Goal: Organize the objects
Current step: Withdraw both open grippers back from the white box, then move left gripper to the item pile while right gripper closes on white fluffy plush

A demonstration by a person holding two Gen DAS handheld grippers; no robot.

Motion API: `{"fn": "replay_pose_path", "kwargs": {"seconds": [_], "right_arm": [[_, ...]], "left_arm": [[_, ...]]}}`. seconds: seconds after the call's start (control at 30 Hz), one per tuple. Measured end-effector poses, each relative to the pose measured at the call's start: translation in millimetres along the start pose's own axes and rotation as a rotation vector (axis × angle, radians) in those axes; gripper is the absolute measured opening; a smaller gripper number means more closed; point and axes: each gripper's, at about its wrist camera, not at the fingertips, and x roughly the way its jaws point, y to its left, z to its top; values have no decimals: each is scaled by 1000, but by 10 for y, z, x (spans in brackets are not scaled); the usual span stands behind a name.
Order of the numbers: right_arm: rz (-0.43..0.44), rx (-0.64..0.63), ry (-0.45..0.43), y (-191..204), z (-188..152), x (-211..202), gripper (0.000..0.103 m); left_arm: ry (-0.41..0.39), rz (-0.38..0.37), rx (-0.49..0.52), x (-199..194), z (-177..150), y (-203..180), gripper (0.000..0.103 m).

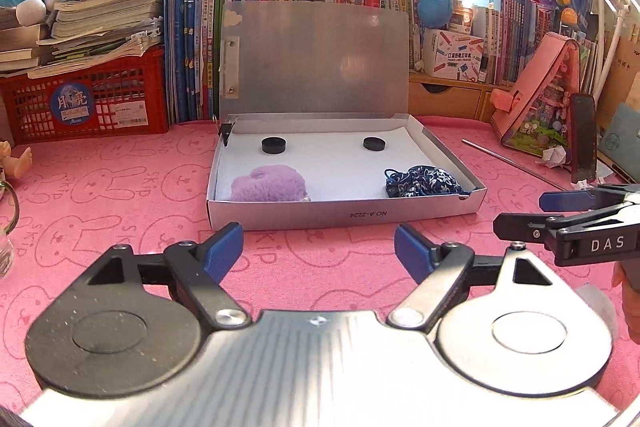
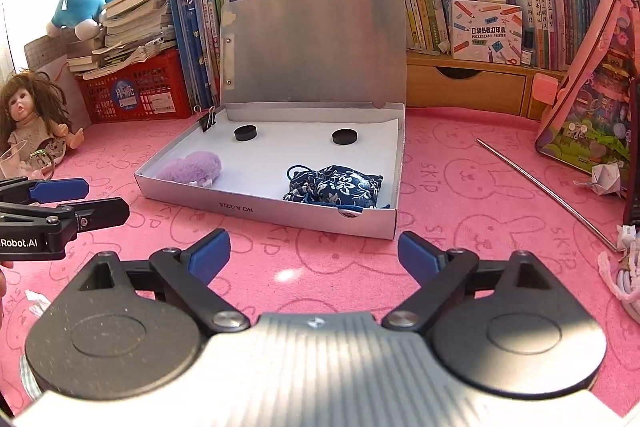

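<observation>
An open silver box (image 1: 344, 215) (image 2: 280, 217) with its lid raised stands on the pink cloth ahead of both grippers. Inside lie a purple fuzzy pouch (image 1: 268, 183) (image 2: 190, 167), a navy floral pouch (image 1: 424, 181) (image 2: 336, 187) and two black discs (image 1: 274, 145) (image 1: 374, 143) (image 2: 245, 133) (image 2: 344, 137). A binder clip (image 1: 226, 130) (image 2: 208, 119) sits on the box's far left corner. My left gripper (image 1: 318, 247) is open and empty, short of the box's front wall. My right gripper (image 2: 314, 253) is open and empty, also short of it.
The right gripper shows at the right of the left wrist view (image 1: 560, 215); the left one shows at the left of the right wrist view (image 2: 80, 203). A metal rod (image 2: 548, 191), a pink toy house (image 2: 592, 107), a doll (image 2: 36, 119), a red crate (image 1: 88, 103) and books surround the box.
</observation>
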Motion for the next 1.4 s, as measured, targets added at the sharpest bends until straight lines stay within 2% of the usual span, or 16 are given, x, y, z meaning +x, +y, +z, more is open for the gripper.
{"fn": "replay_pose_path", "kwargs": {"seconds": [0.27, 0.8, 1.17, 1.4], "right_arm": [[-43, -31, -28, 21, -207, -216, 98], [-103, -43, -34, 43, -598, -438, 103], [-145, -37, -13, 24, -812, -455, 103], [-154, -14, 3, -13, -891, -437, 103]], "left_arm": [[-12, -6, 36, -234, -233, -94, 88], [-1, -1, 9, -473, -598, -61, 89], [-3, 7, 17, -566, -839, -133, 90], [-35, 4, 4, -673, -887, -156, 92]]}}
